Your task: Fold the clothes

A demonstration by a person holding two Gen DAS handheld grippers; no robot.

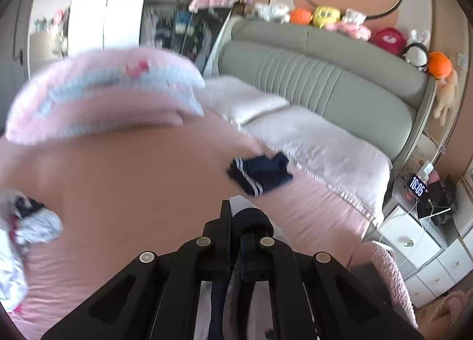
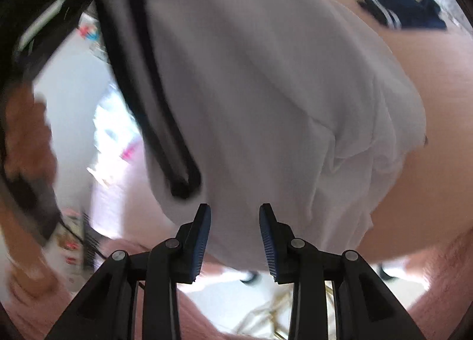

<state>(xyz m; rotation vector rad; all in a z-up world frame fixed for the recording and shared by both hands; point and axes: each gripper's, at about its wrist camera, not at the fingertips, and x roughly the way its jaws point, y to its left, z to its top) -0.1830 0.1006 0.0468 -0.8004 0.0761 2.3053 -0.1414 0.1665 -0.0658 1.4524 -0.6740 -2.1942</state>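
Our left tool [image 1: 236, 216] pinches the white shirt's [image 2: 266, 89] navy collar; our right tool [image 2: 235, 221] gapes empty. One navy garment [image 1: 260, 173] lies folded mid-bed; a pile [image 1: 26, 221] waits at the bed's left edge.

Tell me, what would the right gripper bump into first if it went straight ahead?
Probably the white garment. It hangs right in front of the open right gripper, filling the view ahead, though how near it is can't be judged.

Left hand-held gripper [image 1: 236, 221] clamped shut; right hand-held gripper [image 2: 235, 221] parted, gripping nothing.
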